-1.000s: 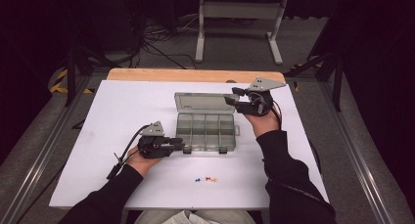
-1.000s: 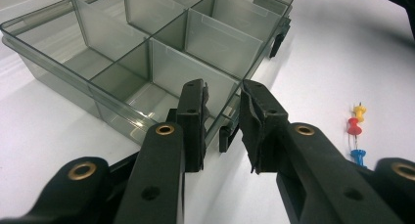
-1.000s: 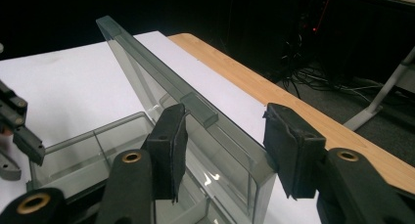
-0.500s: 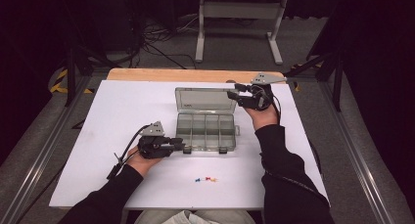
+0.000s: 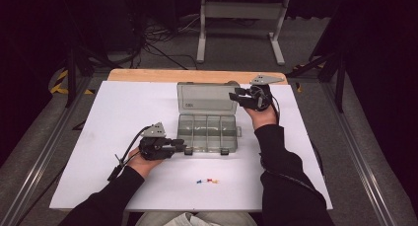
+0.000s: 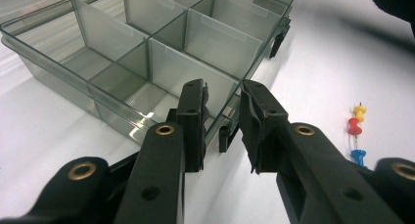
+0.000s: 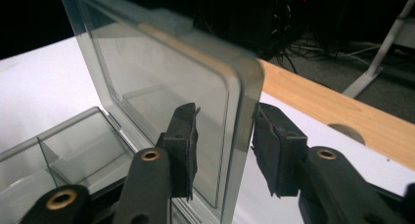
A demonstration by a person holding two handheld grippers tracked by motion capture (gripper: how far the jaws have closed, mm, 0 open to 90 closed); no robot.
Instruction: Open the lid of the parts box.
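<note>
Three pushpins (image 6: 357, 133) – blurry overhead – beside left tongs (image 6: 222, 128).

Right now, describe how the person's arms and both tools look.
Black long sleeves cover both forearms. The left tool and the right tool are black, each topped by a grey three-cornered plate. Brass-coloured rivets dot the arms of each; a black cable trails from the left one.
</note>
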